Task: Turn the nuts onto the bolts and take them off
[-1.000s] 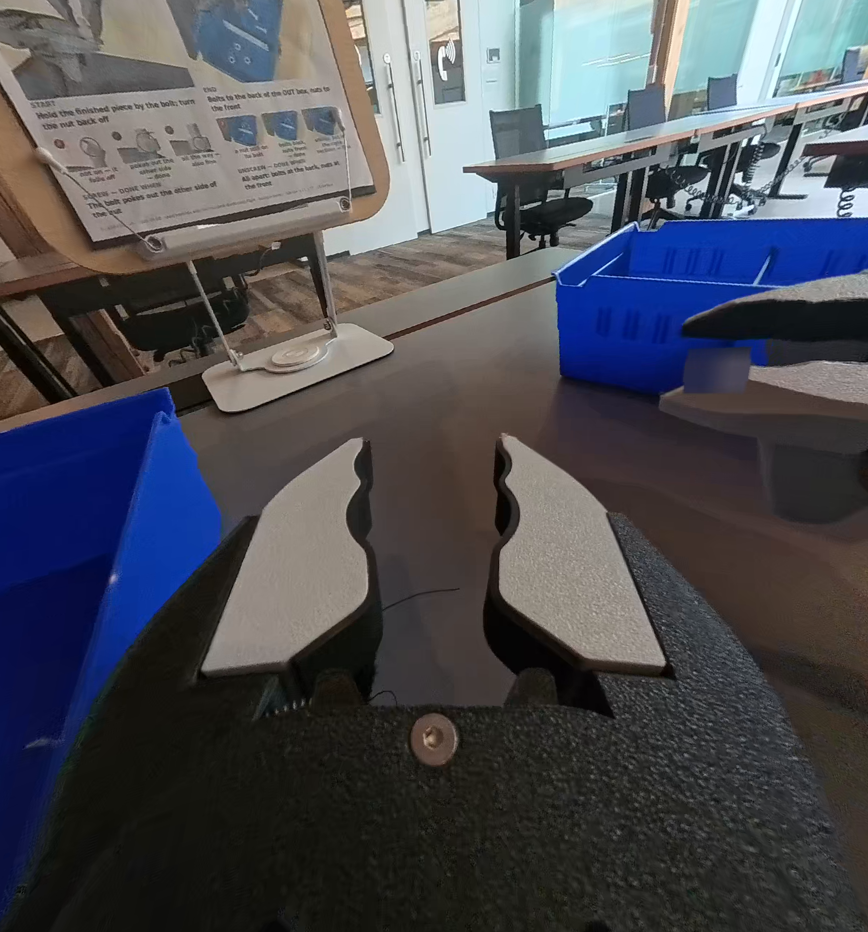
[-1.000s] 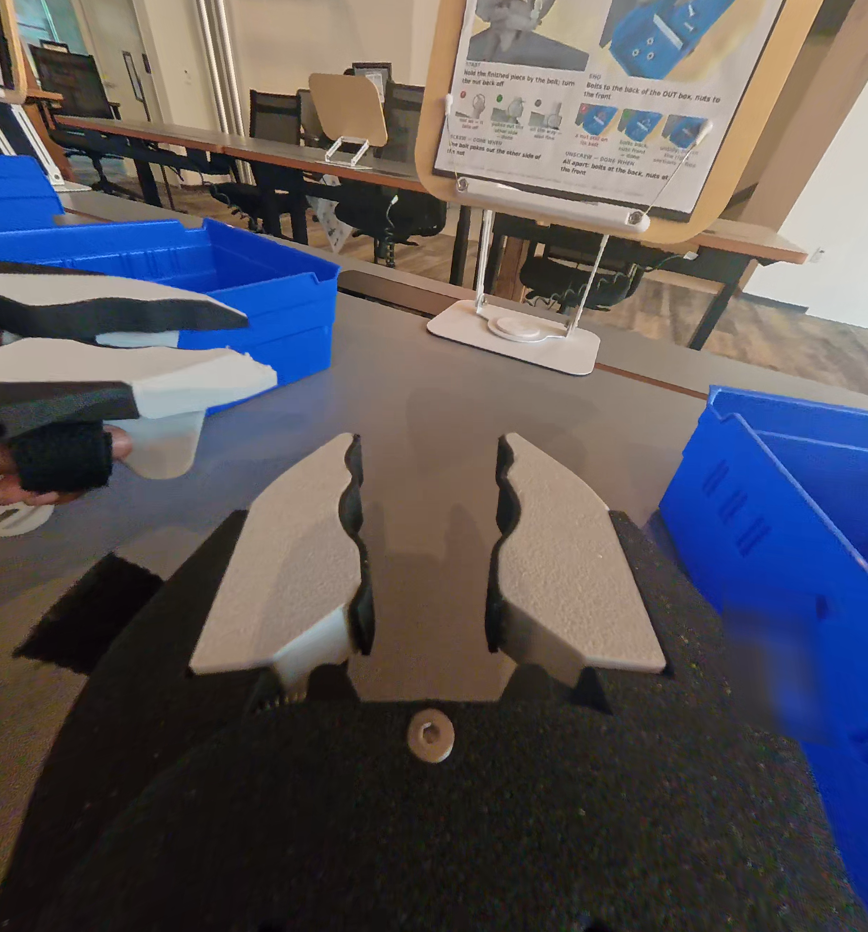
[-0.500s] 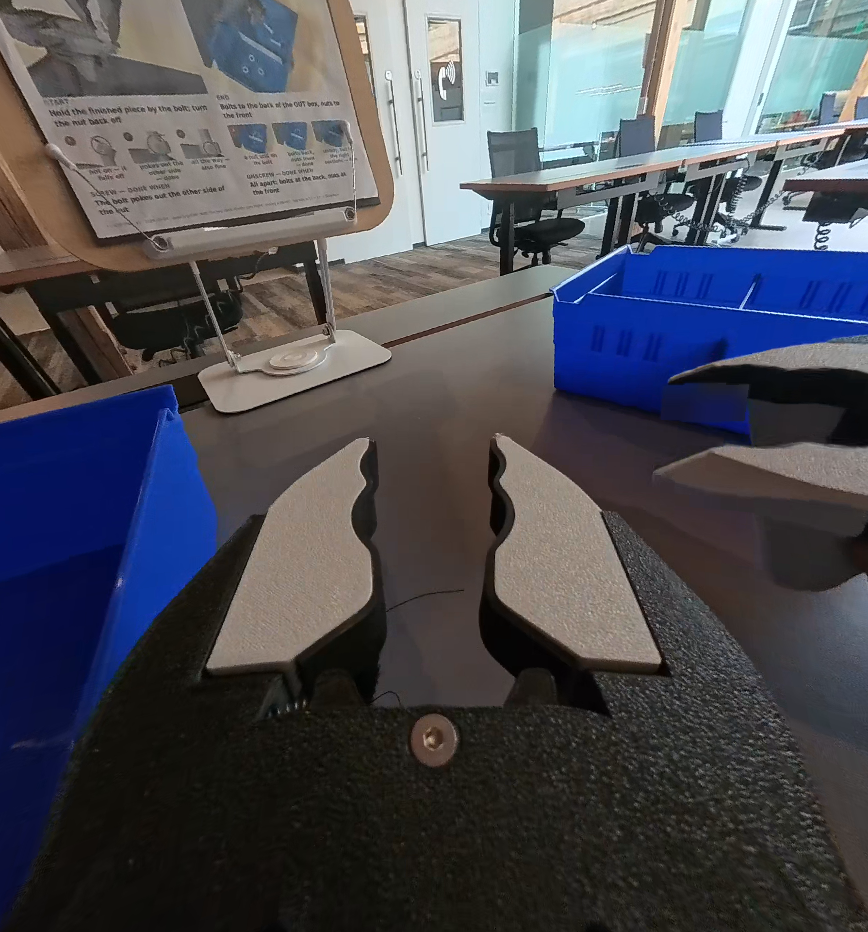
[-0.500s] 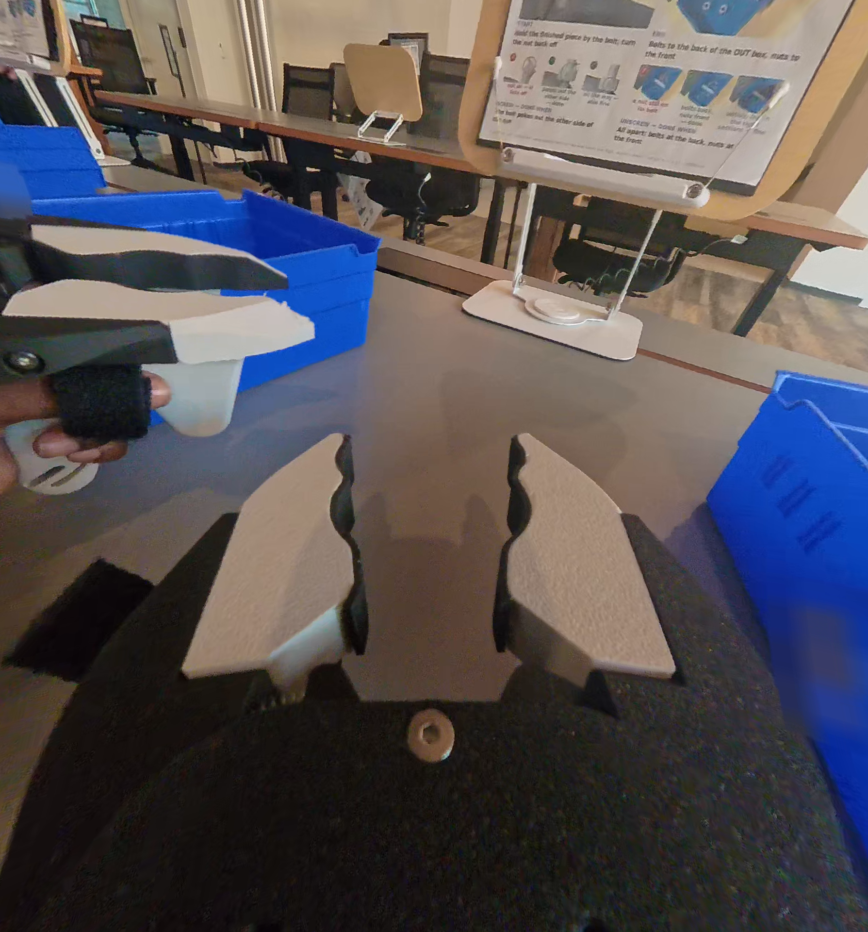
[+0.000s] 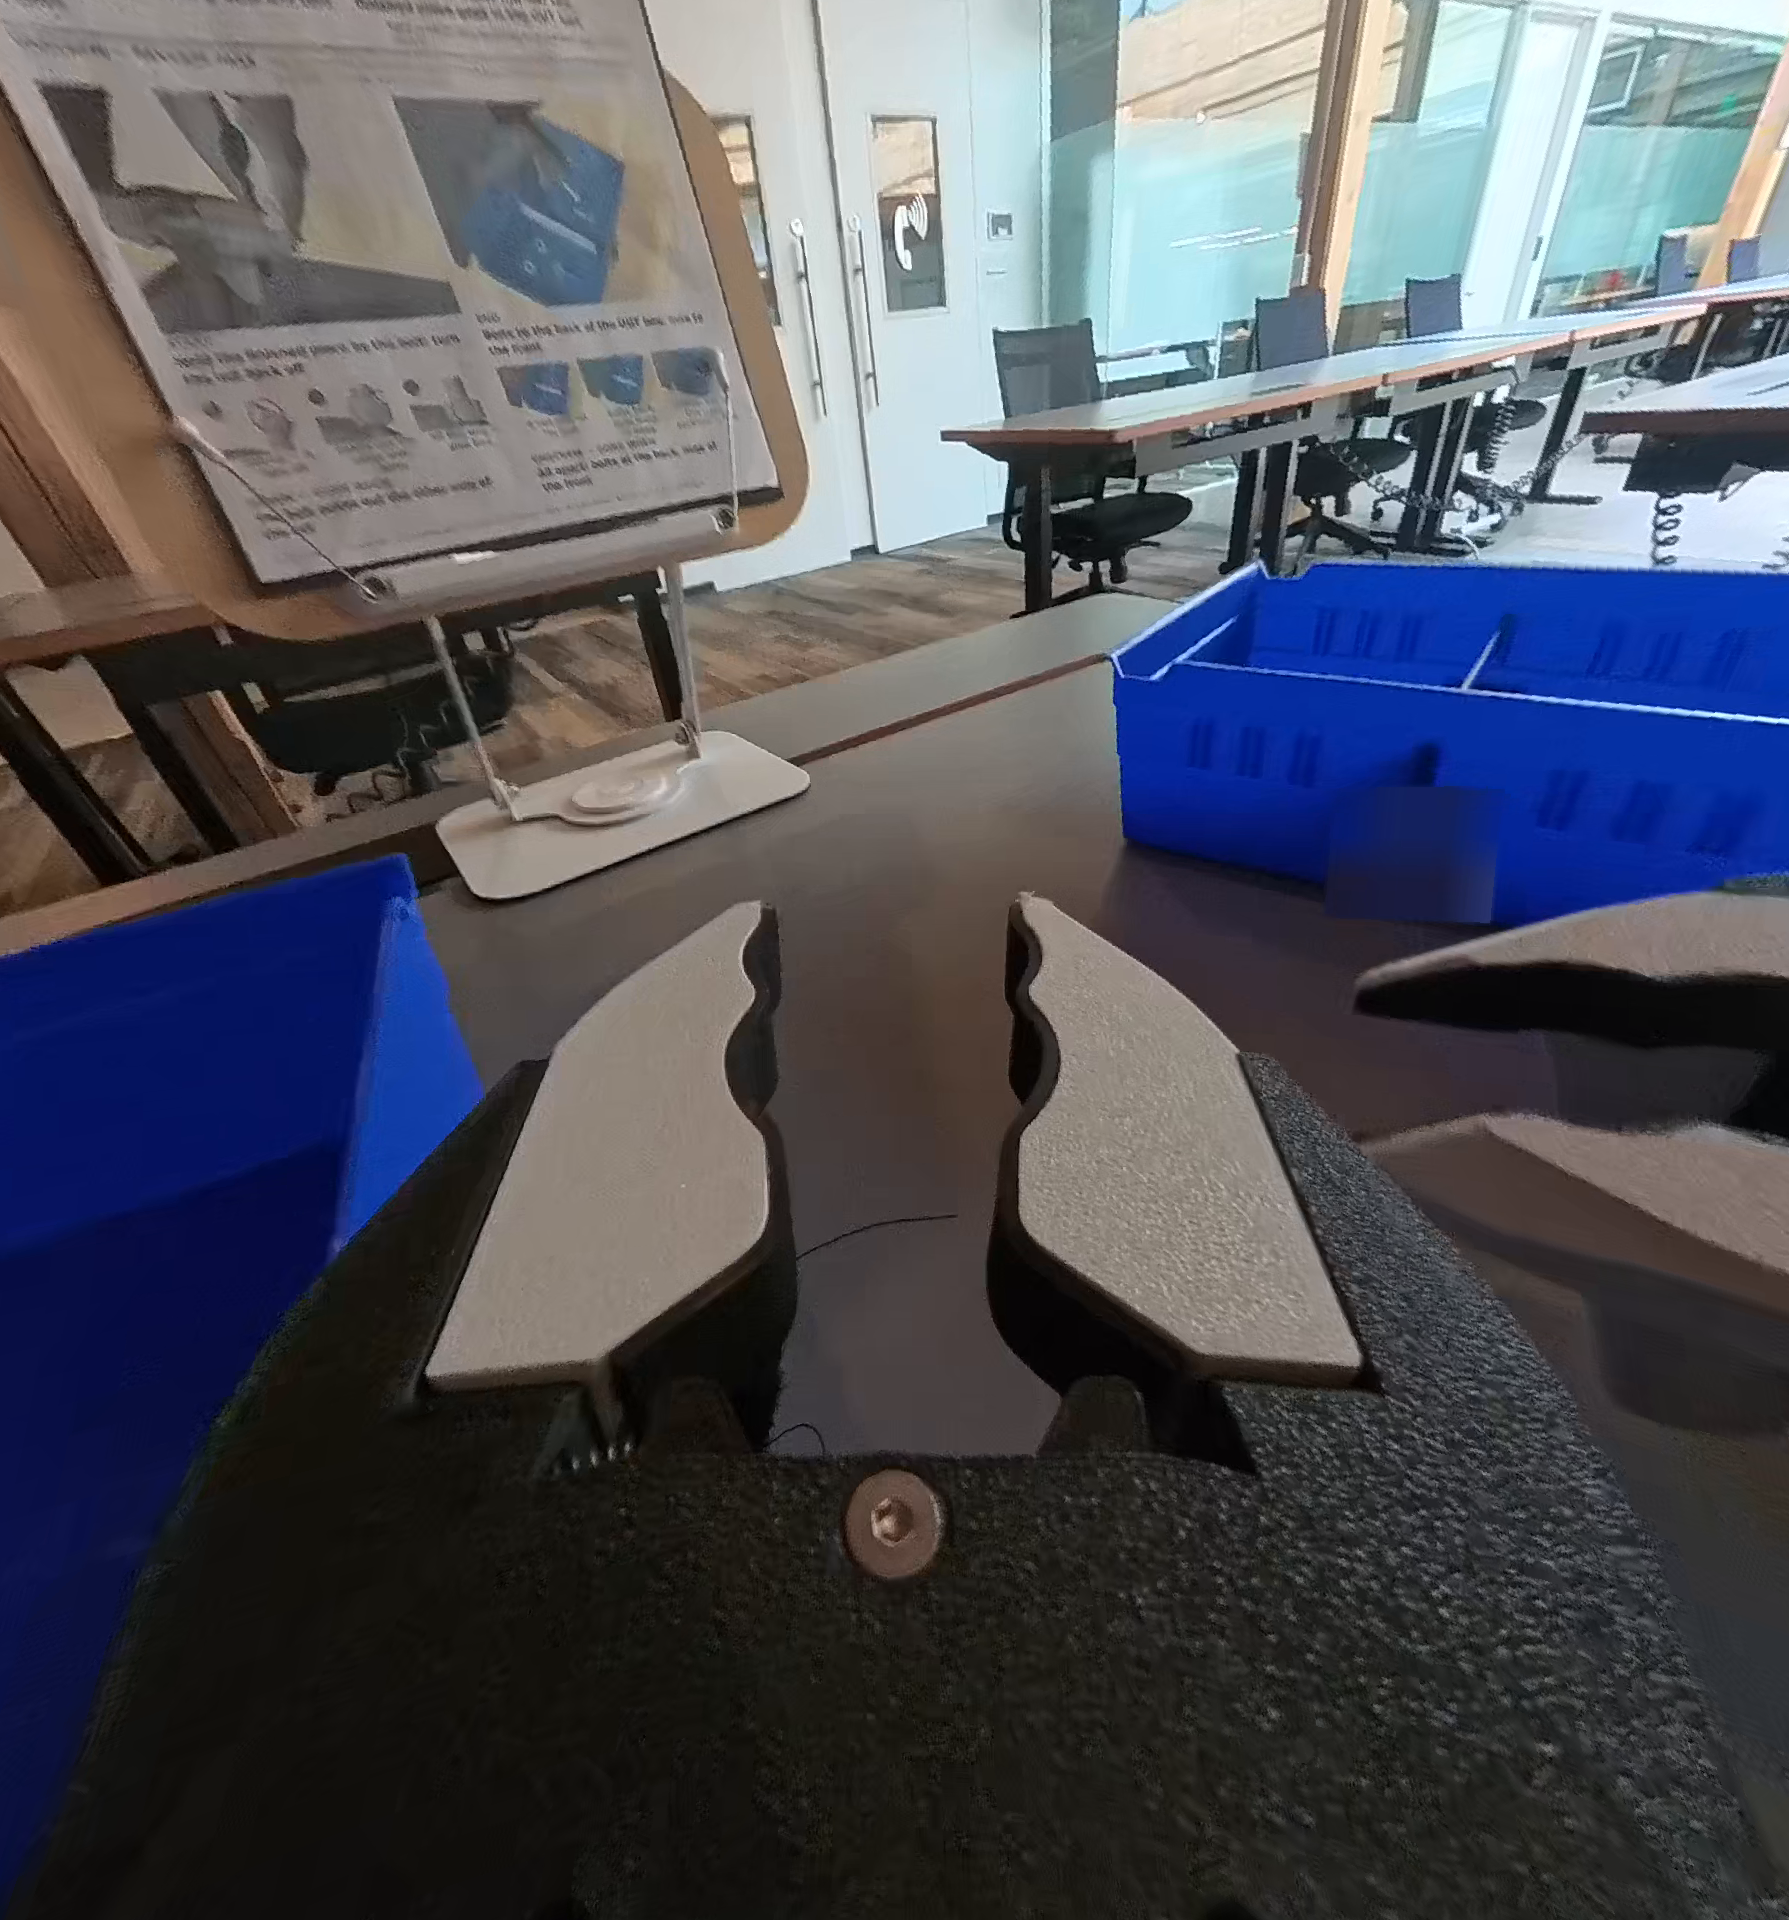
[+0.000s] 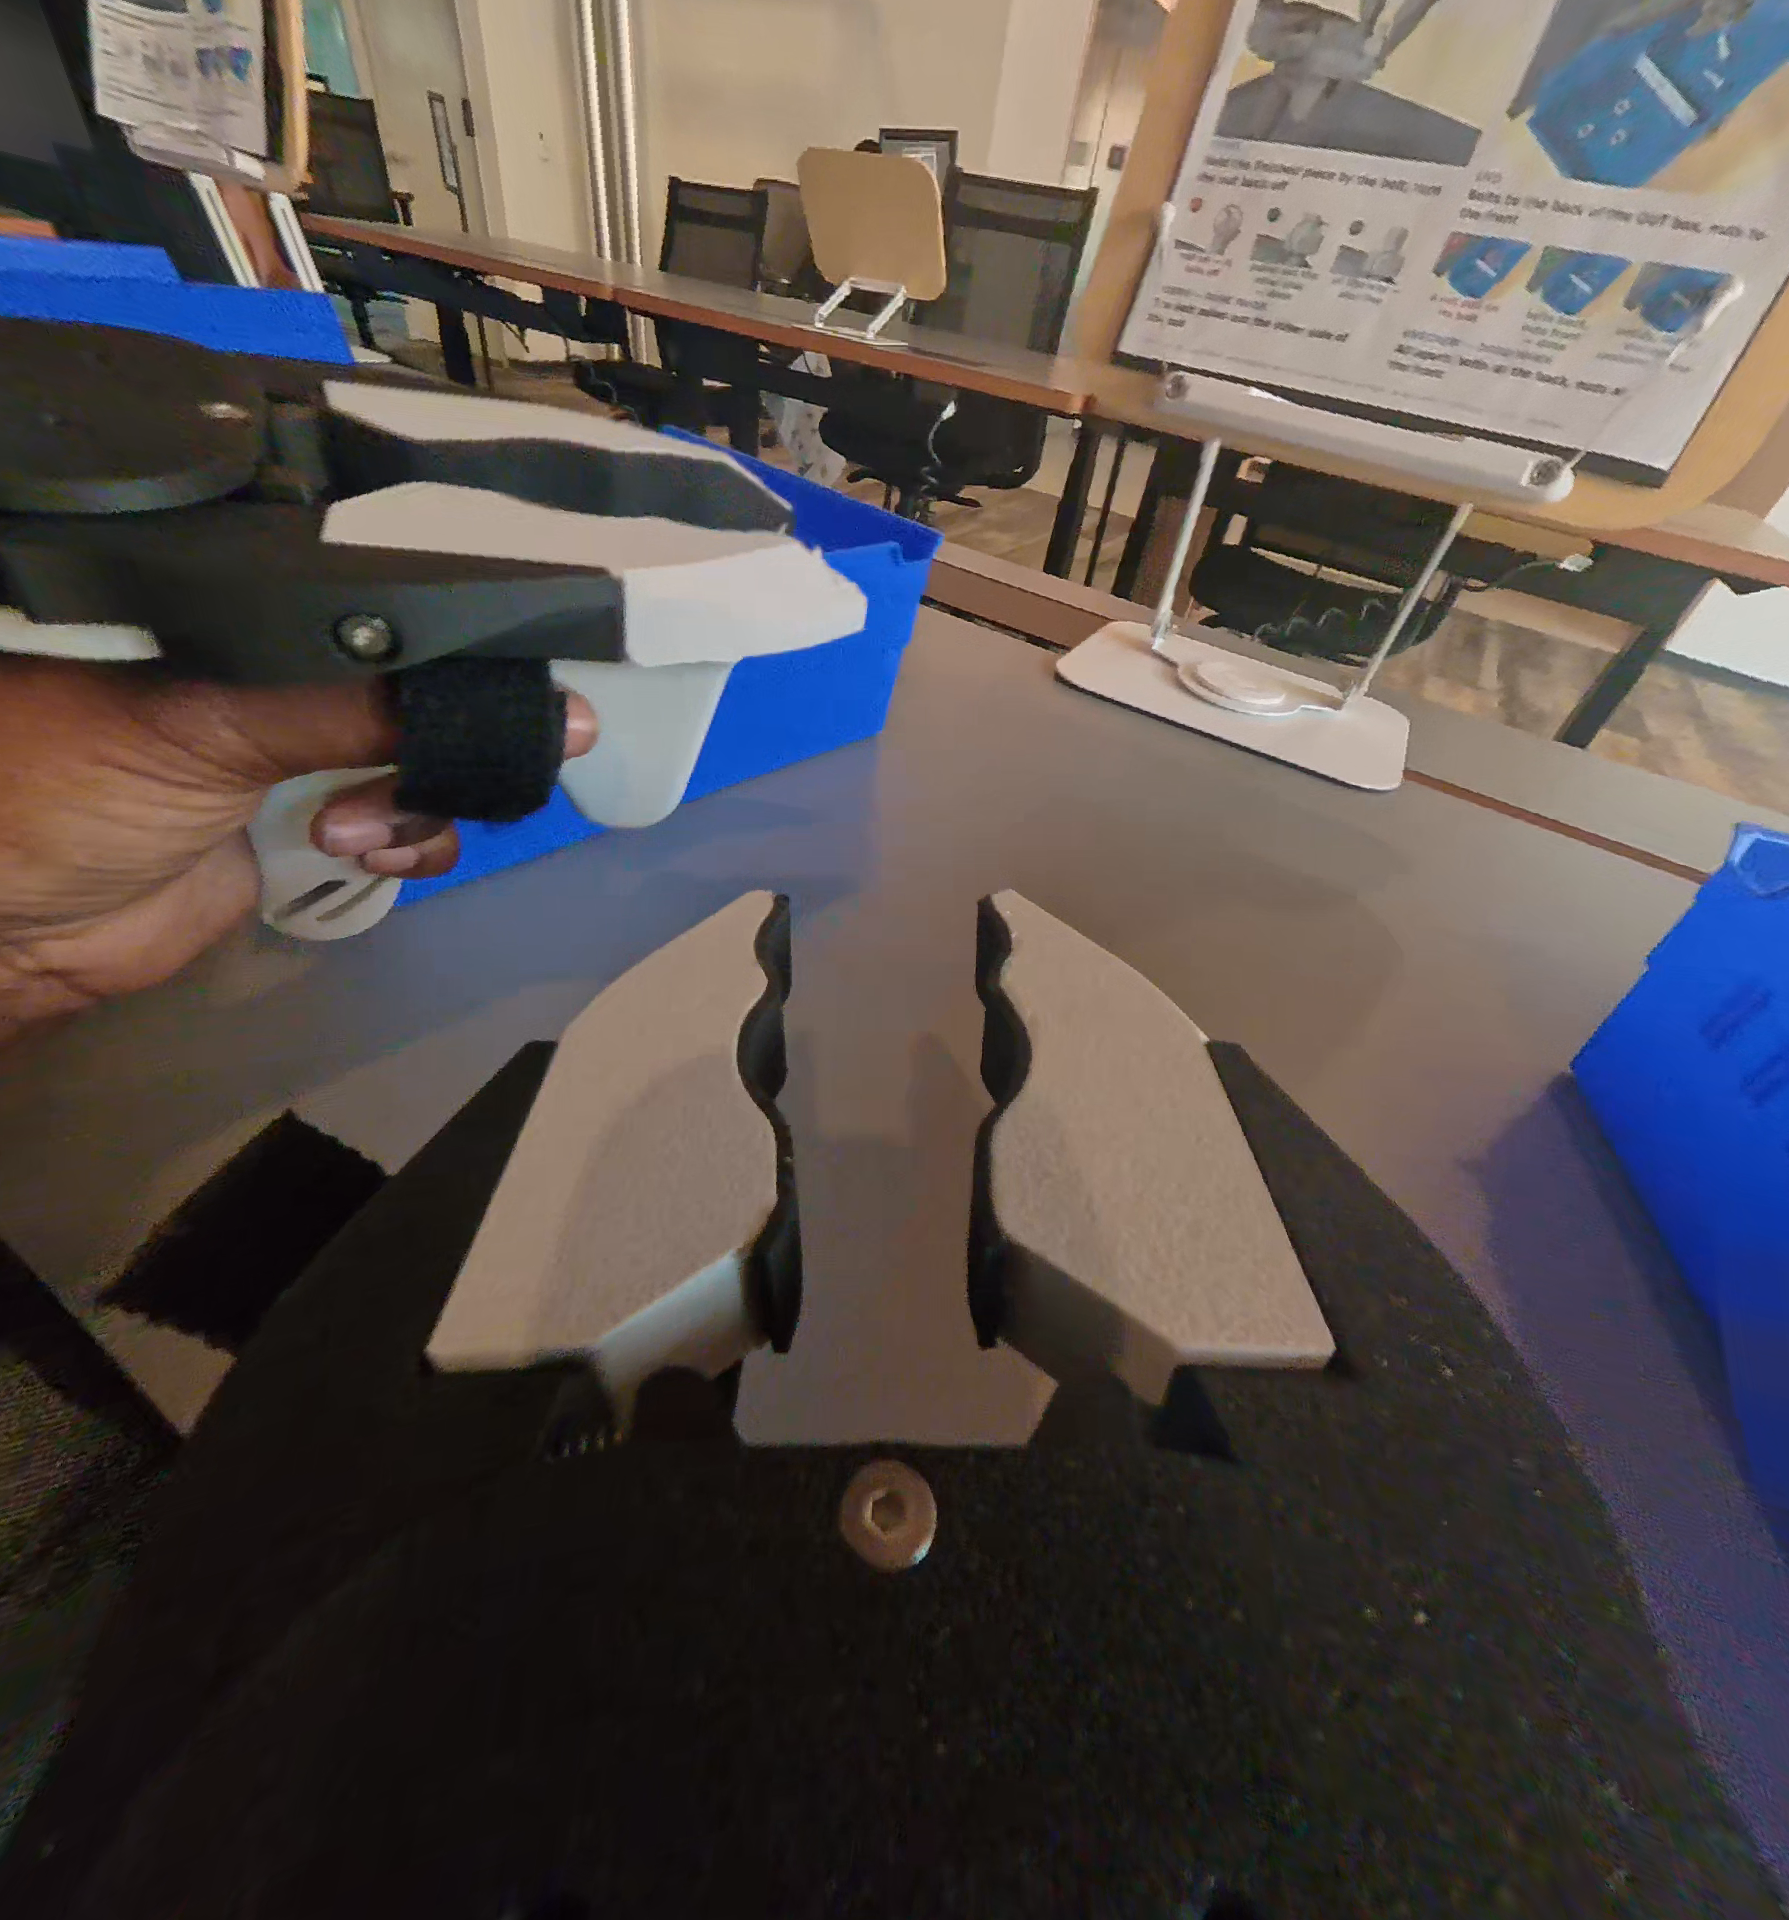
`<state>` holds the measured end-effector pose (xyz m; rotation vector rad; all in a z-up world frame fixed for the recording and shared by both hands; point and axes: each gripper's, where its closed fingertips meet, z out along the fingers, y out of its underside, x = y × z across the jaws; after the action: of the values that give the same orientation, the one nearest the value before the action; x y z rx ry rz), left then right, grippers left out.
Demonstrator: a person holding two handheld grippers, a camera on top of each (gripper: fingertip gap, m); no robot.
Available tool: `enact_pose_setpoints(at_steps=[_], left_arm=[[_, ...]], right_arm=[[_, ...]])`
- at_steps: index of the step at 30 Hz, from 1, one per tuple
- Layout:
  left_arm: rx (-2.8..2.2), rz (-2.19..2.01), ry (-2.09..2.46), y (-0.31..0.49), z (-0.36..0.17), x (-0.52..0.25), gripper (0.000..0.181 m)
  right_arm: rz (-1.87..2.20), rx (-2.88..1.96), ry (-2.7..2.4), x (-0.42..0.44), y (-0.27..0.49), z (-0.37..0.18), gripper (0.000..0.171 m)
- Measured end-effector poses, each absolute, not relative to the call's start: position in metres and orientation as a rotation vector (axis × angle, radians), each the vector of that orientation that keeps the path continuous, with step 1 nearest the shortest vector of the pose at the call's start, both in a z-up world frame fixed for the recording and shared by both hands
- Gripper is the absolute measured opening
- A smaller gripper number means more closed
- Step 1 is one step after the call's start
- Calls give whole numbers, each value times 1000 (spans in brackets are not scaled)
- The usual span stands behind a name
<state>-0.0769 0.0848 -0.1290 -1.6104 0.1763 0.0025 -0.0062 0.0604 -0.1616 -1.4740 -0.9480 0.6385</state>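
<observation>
Both the left gripper (image 5: 885,1091) and right gripper (image 6: 882,1091) had lifted slightly, jaws apart and empty; bolts probably sat unseen in the blue bin (image 5: 1492,790) at upper right

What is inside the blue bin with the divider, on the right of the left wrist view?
The blue bin shows a divider and bare walls; its near wall hides the floor, so contents cannot be seen.

- Left gripper (image 5: 888,940): pale grey fingers with a grainy speckle, on a pebbled black body.
- Right gripper (image 6: 882,925): same grey on black.
- Table (image 5: 931,862): dark brown-grey, plain.
- Far right bin (image 5: 1492,748) and near left bin (image 5: 142,1143): bright blue.
- Instruction board (image 5: 391,291): tan-edged, white sheet, blue pictures.
- Stand base (image 5: 641,821): white.
</observation>
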Motion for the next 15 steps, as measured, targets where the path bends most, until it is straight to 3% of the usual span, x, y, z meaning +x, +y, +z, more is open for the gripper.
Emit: enact_pose_setpoints(at_steps=[15], left_arm=[[-1665,-58,238,81,-132,-70,42]], right_arm=[[500,-1566,-1101,35,70,-138,36]])
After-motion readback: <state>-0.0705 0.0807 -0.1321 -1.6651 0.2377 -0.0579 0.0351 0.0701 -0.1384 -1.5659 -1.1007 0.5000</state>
